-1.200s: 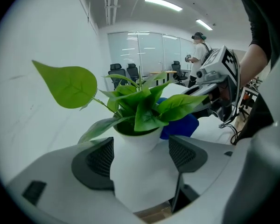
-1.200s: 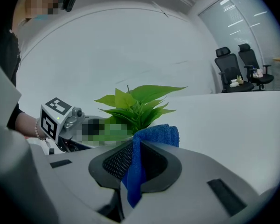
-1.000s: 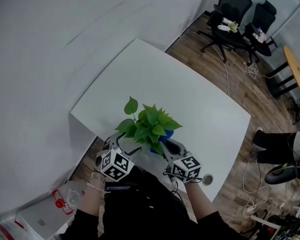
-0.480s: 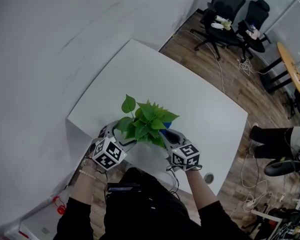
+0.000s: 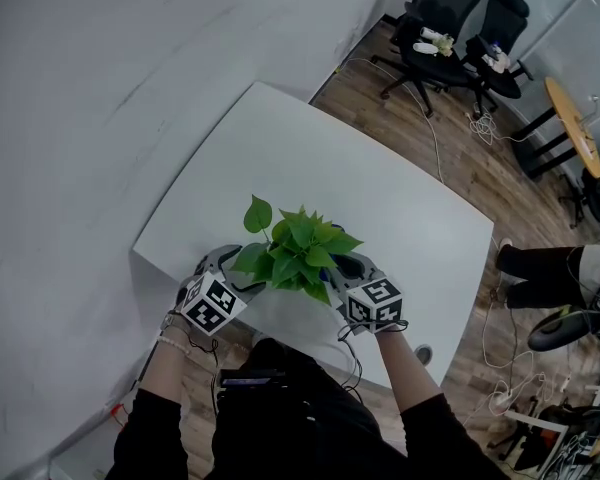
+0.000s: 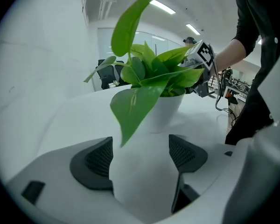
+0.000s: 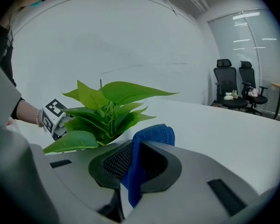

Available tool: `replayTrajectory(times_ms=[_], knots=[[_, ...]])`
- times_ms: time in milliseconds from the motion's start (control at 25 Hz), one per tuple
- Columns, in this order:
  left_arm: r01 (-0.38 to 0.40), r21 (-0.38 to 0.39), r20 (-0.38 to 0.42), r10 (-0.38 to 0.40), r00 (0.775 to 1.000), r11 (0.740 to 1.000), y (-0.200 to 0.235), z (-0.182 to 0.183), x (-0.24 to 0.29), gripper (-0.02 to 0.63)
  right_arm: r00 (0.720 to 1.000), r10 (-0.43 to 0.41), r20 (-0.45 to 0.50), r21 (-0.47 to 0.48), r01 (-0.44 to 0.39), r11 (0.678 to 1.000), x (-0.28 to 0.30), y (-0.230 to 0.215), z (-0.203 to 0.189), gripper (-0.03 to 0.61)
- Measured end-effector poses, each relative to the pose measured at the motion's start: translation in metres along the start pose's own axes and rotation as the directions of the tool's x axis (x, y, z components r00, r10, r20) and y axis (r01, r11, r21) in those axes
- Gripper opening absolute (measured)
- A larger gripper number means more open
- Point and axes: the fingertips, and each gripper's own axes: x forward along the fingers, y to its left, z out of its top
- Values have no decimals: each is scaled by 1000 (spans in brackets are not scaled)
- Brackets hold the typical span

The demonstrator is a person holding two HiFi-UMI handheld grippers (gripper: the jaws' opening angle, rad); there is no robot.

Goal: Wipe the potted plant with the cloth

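- We see the white table (image 5: 310, 158) running from near left to far right; it bears the plant close to its near edge.
- Two black office chairs (image 5: 450, 13) stand on the wood floor, well apart from the table at the far right.
- The potted plant (image 5: 295, 253) stands upright between the two grippers. Its long axis runs straight up from the pot (image 6: 164, 112). The pot is plain white and narrows toward its base. The leaves are bright green, pointed and glossy, and they fan outward on all sides. One leaf on a longer stalk rises above the rest on the far left side, and another droops low over the pot's near left side.
- The left gripper (image 6: 140, 157) sits just left of the plant and points at the pot. Its jaws are spread wide and grasp nothing. Bare tabletop shows between the dark ribbed pads. The drooping leaf hangs in front of the gap, and we cannot tell whether it touches either pad.
- The right gripper (image 7: 133, 164) sits just right of the plant and points toward the foliage. Its jaws are clenched on the cloth.
- The cloth (image 7: 151, 136) is deep blue and folded. It is pinched between the right gripper's pads. A rounded fold sticks out past the jaw tips, close to the nearest leaves, and a strip hangs down below the pads.
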Motion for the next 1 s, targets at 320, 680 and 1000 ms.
replayTrajectory(times_ms=[320,680,1000], knots=[[95,58,19,-96,995,994,23,24,6,383,993,-118,0,91,118,989,-22,0,-15,75],[227,260,15,-239,971,938,12,53,9,393,998,-65,-8,-26,65,998,-19,5,-9,75],[248,285,61,-276,959,926,-12,67,15,393,985,95,-141,-312,-135,941,-5,-8,7,75]])
